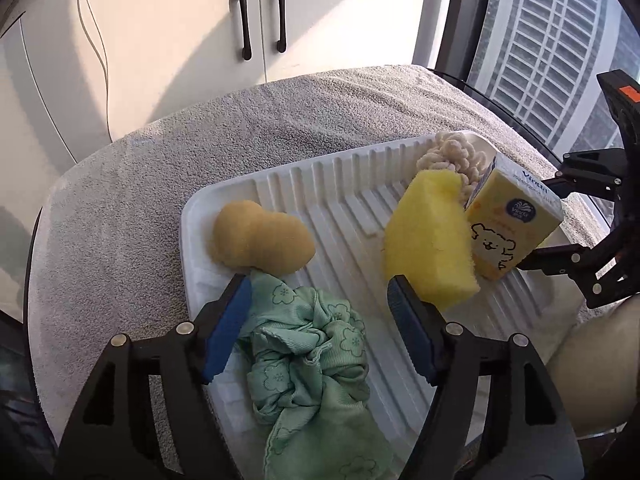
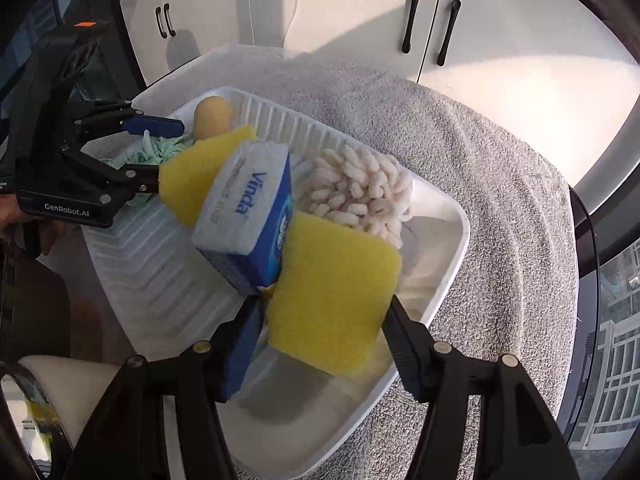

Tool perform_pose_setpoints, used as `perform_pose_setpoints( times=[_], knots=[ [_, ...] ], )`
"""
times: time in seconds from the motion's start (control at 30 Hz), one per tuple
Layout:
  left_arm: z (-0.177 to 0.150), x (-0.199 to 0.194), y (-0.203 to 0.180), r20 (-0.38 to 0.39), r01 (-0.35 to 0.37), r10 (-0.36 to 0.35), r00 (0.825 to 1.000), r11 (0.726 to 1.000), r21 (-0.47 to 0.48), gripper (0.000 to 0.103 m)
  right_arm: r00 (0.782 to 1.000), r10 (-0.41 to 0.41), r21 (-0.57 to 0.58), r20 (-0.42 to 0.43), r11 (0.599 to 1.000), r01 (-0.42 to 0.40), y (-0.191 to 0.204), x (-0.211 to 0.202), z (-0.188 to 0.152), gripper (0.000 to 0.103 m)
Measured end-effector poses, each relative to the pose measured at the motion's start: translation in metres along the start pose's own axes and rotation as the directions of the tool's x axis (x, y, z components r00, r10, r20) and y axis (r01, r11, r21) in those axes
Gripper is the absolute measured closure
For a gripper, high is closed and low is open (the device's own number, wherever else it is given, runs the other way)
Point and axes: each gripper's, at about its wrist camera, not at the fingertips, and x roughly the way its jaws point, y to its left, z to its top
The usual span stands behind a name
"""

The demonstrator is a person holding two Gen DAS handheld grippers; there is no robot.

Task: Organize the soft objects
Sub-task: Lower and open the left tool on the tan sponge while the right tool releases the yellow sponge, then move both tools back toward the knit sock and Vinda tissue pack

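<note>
A white ribbed tray (image 1: 280,184) lies on the grey-towelled worktop (image 1: 120,208). At its left edge, the left gripper (image 1: 320,288) has its jaws spread around a crumpled green cloth (image 1: 308,344), beside a tan sponge (image 1: 260,236). Toward the right edge, the right gripper (image 2: 320,312) has its jaws spread around a yellow sponge (image 2: 336,300) that touches a tissue pack (image 2: 248,208); a cream chenille pad (image 2: 360,192) is in the far corner.

a high-rise home: white cupboard doors (image 1: 256,20), a big window (image 1: 560,40) facing tower blocks.
</note>
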Motion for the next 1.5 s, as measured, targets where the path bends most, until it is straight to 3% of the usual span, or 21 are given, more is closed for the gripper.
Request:
perform_pose_setpoints(
  times=[0.27,0.43,0.53,0.6,0.77,0.9,1.5],
  knots=[
    [0.002,-0.012,0.003,0.030,0.000,0.001,1.000,1.000,-0.026,0.030,0.999,-0.027,0.002,0.027,1.000,0.027,-0.003,-0.013,-0.001,0.027],
    [0.001,-0.019,0.005,0.046,-0.004,0.005,0.999,0.999,-0.039,0.029,0.999,-0.032,0.006,0.029,0.999,0.032,-0.006,-0.018,-0.005,0.026],
    [-0.002,-0.022,0.005,0.050,-0.005,0.007,0.999,0.999,-0.042,0.016,0.999,-0.027,0.014,0.041,1.000,0.027,-0.008,-0.022,-0.006,0.025],
    [-0.004,-0.024,0.006,0.057,-0.009,0.012,0.998,0.999,-0.044,0.000,0.998,-0.030,0.021,0.050,0.999,0.029,-0.009,-0.025,-0.007,0.022],
    [-0.004,-0.032,0.010,0.076,-0.032,0.037,0.996,0.998,-0.061,0.000,0.996,-0.052,0.036,0.070,0.998,0.050,-0.012,-0.034,-0.007,0.015],
    [-0.004,-0.040,0.013,0.101,-0.047,0.055,0.993,0.996,-0.080,0.000,0.994,-0.064,0.067,0.094,0.996,0.058,-0.019,-0.041,-0.006,0.000],
    [-0.025,-0.089,0.025,0.166,-0.128,0.156,0.974,0.977,-0.168,0.000,0.983,-0.118,0.160,0.142,0.983,0.095,-0.032,-0.074,-0.024,0.000]
  ],
)
